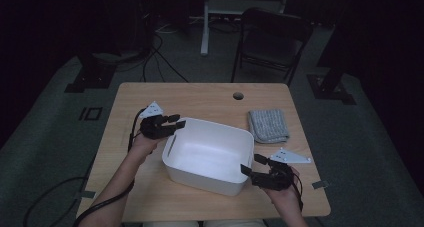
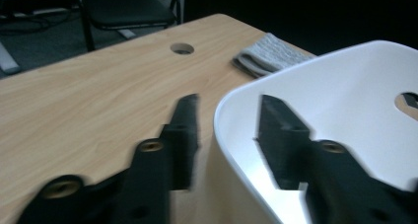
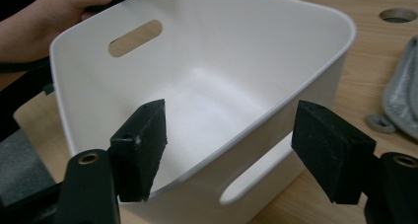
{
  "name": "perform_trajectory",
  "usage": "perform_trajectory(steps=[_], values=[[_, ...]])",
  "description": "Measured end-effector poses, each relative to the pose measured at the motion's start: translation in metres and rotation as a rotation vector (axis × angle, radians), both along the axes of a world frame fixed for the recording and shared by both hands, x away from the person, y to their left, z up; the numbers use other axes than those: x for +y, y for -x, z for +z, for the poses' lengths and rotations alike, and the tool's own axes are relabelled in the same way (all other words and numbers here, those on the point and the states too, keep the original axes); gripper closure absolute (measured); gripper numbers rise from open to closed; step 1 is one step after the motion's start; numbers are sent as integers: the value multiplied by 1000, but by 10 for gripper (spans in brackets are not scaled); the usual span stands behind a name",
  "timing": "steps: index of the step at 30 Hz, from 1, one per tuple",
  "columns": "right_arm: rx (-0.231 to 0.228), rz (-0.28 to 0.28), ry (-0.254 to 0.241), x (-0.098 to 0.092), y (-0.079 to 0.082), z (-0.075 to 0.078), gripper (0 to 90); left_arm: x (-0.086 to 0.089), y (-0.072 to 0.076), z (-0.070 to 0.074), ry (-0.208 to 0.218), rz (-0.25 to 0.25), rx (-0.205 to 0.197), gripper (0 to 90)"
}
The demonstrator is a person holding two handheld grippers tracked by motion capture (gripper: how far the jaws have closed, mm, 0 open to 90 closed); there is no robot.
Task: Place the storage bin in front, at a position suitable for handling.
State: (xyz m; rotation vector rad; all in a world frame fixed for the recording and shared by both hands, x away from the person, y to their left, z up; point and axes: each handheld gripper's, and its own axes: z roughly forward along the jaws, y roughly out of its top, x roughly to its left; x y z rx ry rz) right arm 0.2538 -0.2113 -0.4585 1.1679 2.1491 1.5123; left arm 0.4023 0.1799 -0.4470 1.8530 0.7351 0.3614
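Observation:
A white plastic bin [image 1: 210,147] with slot handles stands empty in the middle of the wooden table [image 1: 200,97]. My left gripper [image 1: 176,122] is at the bin's far left corner. In the left gripper view the bin's rim [image 2: 345,76] runs between the jaws of the left gripper [image 2: 227,105], one outside and one inside, with gaps on both sides. My right gripper [image 1: 251,163] is at the near right corner. The right gripper [image 3: 231,115] stands wide across the bin's wall [image 3: 222,46], one jaw inside and one outside, neither touching.
A folded grey towel [image 1: 269,125] lies on the table to the right of the bin, near the right edge. A round cable hole [image 1: 238,95] sits at the table's far side. A dark chair [image 1: 272,37] stands on the floor beyond the table.

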Motion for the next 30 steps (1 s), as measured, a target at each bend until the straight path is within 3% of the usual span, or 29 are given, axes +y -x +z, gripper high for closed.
perform_trajectory(steps=[2, 4, 8, 10, 16, 20, 24, 30], values=[[5, 0, -1, 2, 1, 0, 305, -3, -1, 2, -25, 3, -6, 689], [12, -4, -1, 3, 2, -1, 308, -6, -1, 2, -66, -4, -11, 690], [24, -9, 1, 4, 3, -2, 349, -5, -4, -2, -87, 6, 24, 757], [21, -21, 18, 3, 3, -3, 412, -3, -4, -3, -54, 11, 33, 762], [25, -24, 35, 4, 0, 0, 454, 0, 3, -3, -72, 32, 5, 776], [24, -20, 53, 3, -5, 4, 509, 4, 10, -4, -57, 63, 11, 774], [28, -21, 66, 5, -12, 5, 541, 8, 17, -2, -74, 86, 3, 773], [25, -39, 85, 8, -23, 7, 594, 16, 27, -3, -64, 109, 8, 760]])
